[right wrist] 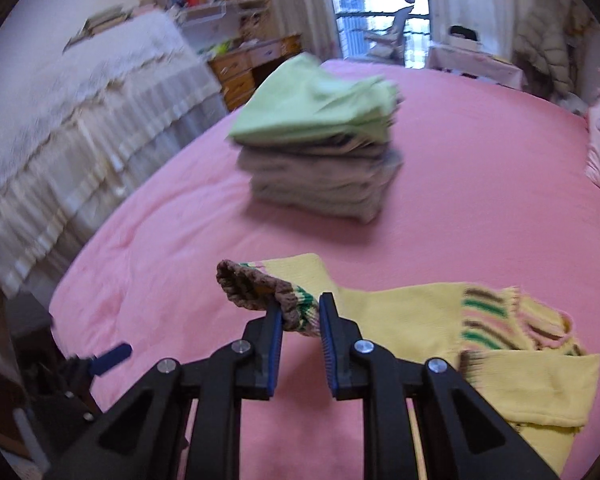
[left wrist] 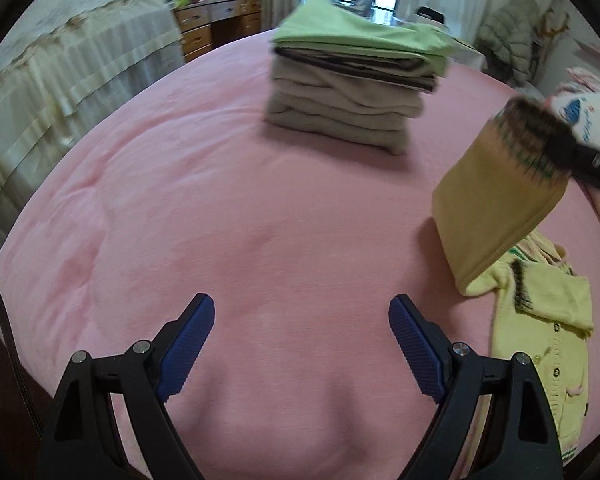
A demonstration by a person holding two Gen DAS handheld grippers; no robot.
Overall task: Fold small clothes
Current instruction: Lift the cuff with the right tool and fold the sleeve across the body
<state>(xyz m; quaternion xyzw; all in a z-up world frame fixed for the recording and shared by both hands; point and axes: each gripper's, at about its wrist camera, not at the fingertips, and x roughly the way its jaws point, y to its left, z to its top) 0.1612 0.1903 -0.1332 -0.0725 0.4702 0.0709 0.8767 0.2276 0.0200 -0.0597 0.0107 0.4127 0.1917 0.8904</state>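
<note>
Two tools I see: my right tool [right wrist: 300, 316] pinches the striped cuff of the yellow knitted cardigan [right wrist: 440, 332], lifted above the pink bed [right wrist: 480, 200], seemingly; my left tool [left wrist: 302, 320] is spread.

Open pink bedspread [left wrist: 228, 216] ahead; folded stack [left wrist: 352, 80] seemingly blocks beyond.
</note>
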